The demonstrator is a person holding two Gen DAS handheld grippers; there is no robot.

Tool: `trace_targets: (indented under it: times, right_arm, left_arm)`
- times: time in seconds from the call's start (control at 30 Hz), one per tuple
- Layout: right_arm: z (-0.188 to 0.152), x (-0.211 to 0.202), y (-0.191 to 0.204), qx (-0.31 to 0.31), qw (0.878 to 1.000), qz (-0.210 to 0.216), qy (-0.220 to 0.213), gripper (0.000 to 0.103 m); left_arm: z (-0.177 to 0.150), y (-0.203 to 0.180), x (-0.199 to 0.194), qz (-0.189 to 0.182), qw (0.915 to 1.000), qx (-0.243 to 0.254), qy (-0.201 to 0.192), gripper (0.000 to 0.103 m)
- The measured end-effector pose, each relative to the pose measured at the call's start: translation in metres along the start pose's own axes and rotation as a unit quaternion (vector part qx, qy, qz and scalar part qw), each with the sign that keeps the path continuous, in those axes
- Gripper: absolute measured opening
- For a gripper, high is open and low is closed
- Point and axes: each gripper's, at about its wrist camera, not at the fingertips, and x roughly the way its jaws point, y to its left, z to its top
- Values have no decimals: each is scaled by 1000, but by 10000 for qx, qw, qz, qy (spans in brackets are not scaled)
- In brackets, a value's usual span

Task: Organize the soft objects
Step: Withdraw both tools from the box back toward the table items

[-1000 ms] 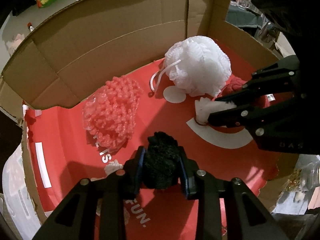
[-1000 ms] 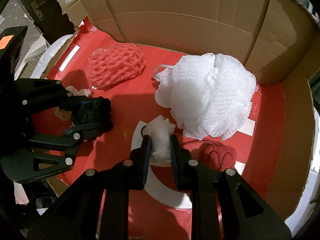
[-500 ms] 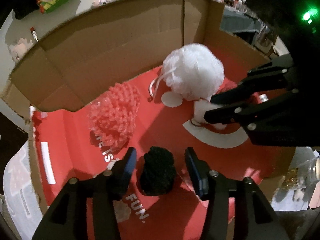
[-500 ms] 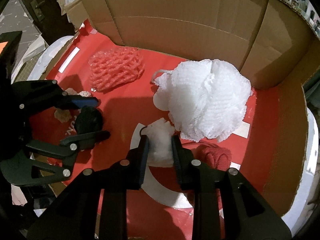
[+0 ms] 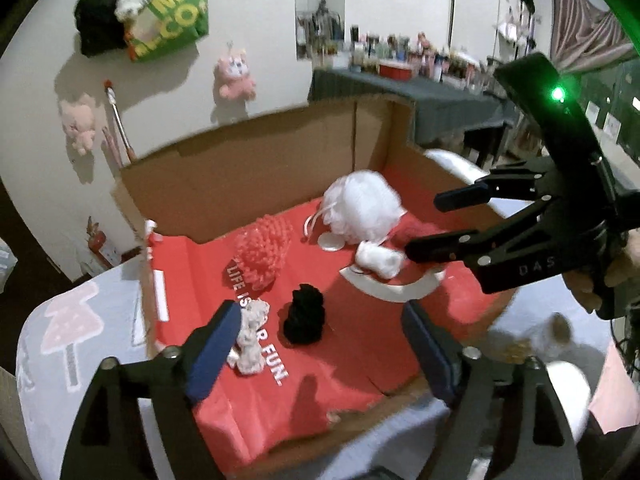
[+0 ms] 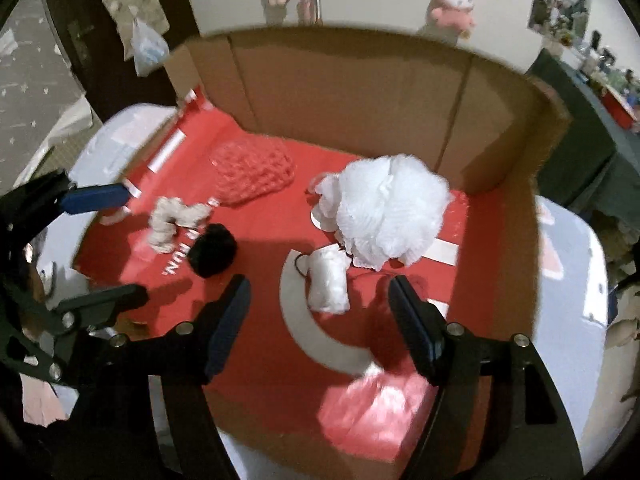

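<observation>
A cardboard box (image 5: 240, 168) (image 6: 360, 92) with a red floor holds soft things: a black pompom (image 5: 304, 316) (image 6: 212, 250), a small white fluffy piece (image 5: 378, 260) (image 6: 328, 280), a big white mesh puff (image 5: 360, 210) (image 6: 384, 216), a pink foam net (image 5: 262, 256) (image 6: 252, 172) and a beige yarn scrap (image 5: 250, 334) (image 6: 174, 218). My left gripper (image 5: 320, 354) is open and empty, raised above the box's near edge, the black pompom lying below it. My right gripper (image 6: 320, 320) is open and empty, above the white piece.
The box stands on a white table with a tree-print cloth (image 5: 68, 328). Plush toys (image 5: 234, 74) and a green bag (image 5: 172, 12) hang on the wall behind. A dark table with bottles (image 5: 400, 76) stands at the back right.
Both grippers opened wide, let go of the black pompom and the white piece, and pulled back and up out of the box. Both pieces now lie on the red floor.
</observation>
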Motion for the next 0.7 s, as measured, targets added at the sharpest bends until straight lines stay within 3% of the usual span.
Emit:
trace_targets:
  times: [0.23, 0.37, 0.7]
  right_arm:
    - [-34, -80, 27, -84, 9973, -158, -713, 78]
    - [-62, -122, 44, -20, 9928, -234, -1177, 87]
    - [-148, -170, 79, -43, 9754, -659, -2102, 89]
  left_arm:
    - [-17, -23, -69, 254, 9959, -22, -868, 103]
    - [-33, -33, -100, 474, 9911, -180, -1232, 103]
    - [-93, -51, -136, 582, 9795, -650, -1818, 103]
